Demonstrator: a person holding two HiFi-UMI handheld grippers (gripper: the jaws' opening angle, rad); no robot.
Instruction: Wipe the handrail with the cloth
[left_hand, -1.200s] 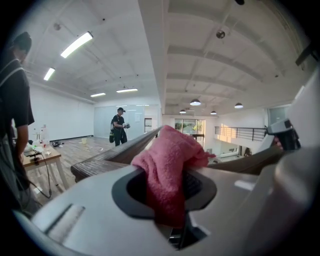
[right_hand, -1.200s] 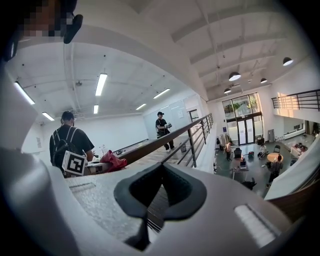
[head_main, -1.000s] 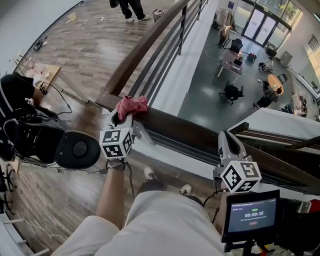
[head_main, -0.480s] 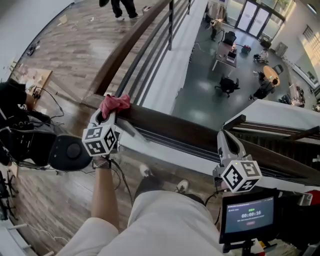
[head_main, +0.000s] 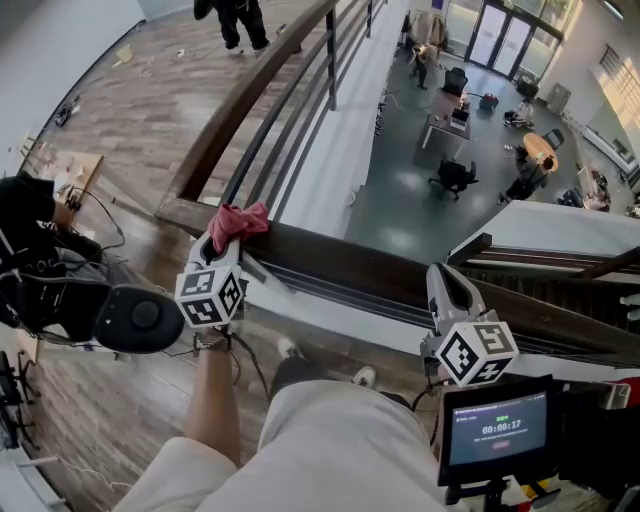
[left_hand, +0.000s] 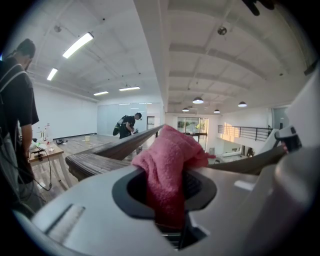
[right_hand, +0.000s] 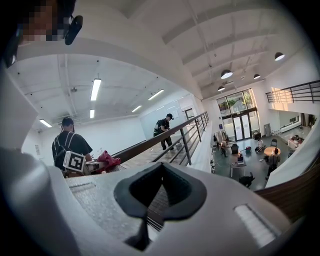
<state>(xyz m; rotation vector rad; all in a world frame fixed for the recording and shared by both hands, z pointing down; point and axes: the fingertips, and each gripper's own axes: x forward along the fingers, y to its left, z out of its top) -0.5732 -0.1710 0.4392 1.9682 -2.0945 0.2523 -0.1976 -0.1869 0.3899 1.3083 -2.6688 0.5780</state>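
Left claw (head_main: 226, 243) clamps bunched cloth (head_main: 240, 220) at handrail (head_main: 350, 265) corner; right claw (head_main: 446, 284) closed, empty. Cloth likely soft, light: mid-fold grip suits.

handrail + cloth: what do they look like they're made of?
Handrail: looks like dark-stained wood with a low sheen; fine grain lines run along its top in the left gripper view. Cloth: pink, probably terry or microfibre; fuzzy nap, soft folds, matte. The exact fibre can't be told.
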